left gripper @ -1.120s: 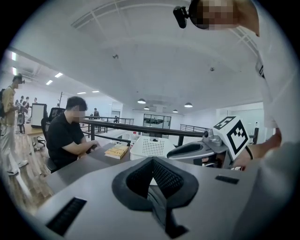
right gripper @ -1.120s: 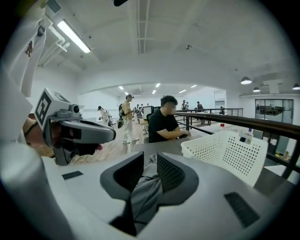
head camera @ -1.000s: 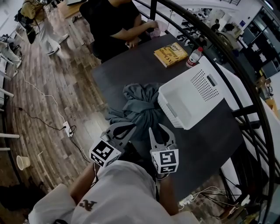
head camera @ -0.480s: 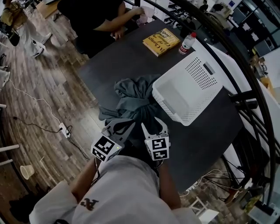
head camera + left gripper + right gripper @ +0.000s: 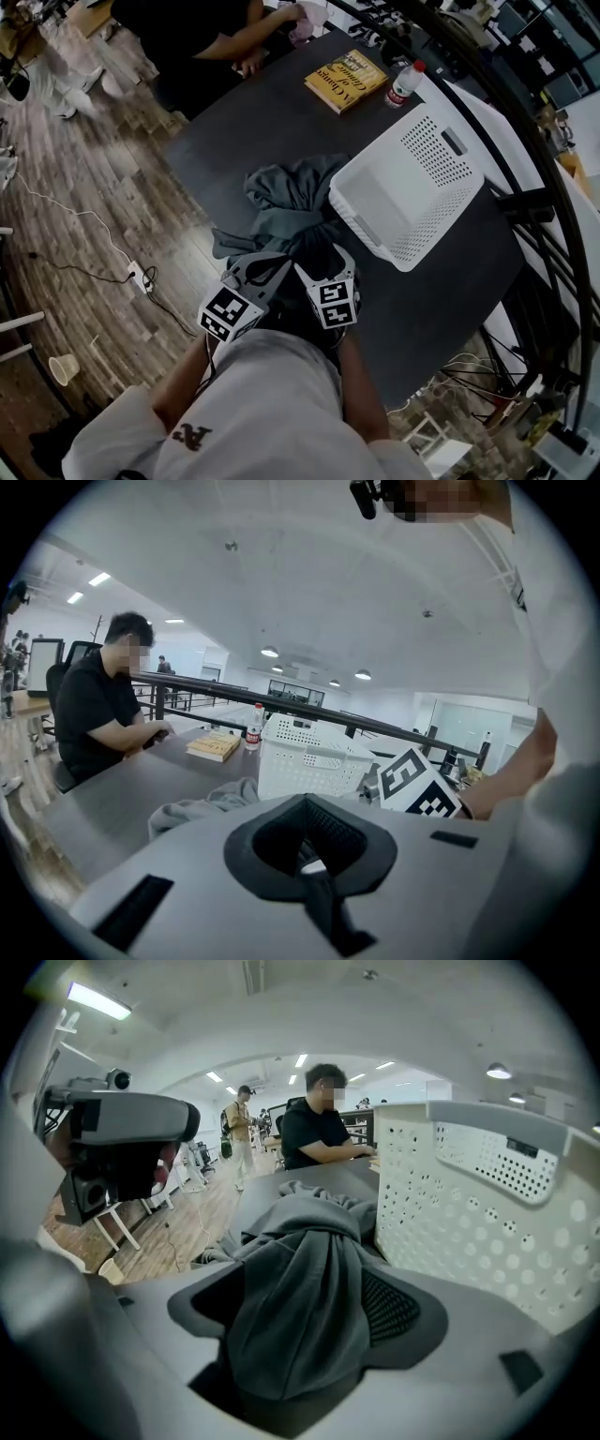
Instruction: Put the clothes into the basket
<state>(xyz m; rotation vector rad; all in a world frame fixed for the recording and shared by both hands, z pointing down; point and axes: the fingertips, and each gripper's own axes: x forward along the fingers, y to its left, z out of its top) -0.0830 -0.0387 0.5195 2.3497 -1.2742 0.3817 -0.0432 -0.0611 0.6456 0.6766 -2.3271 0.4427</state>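
Note:
A heap of grey clothes (image 5: pixel 291 202) lies on the dark table (image 5: pixel 253 131), touching the left side of the empty white basket (image 5: pixel 412 187). My right gripper (image 5: pixel 326 262) is at the heap's near end. Its jaws have just been opening and stand wide apart. In the right gripper view a fold of the clothes (image 5: pixel 300 1269) hangs between them, with the basket (image 5: pixel 469 1213) close on the right. My left gripper (image 5: pixel 281 265) is beside it at the heap's near left edge. In the left gripper view its tips (image 5: pixel 305 801) meet, with the clothes (image 5: pixel 202 808) and basket (image 5: pixel 305 761) beyond.
A yellow book (image 5: pixel 345 80) and a water bottle (image 5: pixel 405 84) lie at the table's far end, where a seated person (image 5: pixel 202 28) rests their hands. A black railing (image 5: pixel 525 202) runs behind the basket. Cables (image 5: pixel 141 277) and a paper cup (image 5: pixel 64 367) are on the wooden floor at left.
Both grippers have come down and forward onto the near end of the clothes. The right jaws have spread from narrow to wide around a fold of the cloth.

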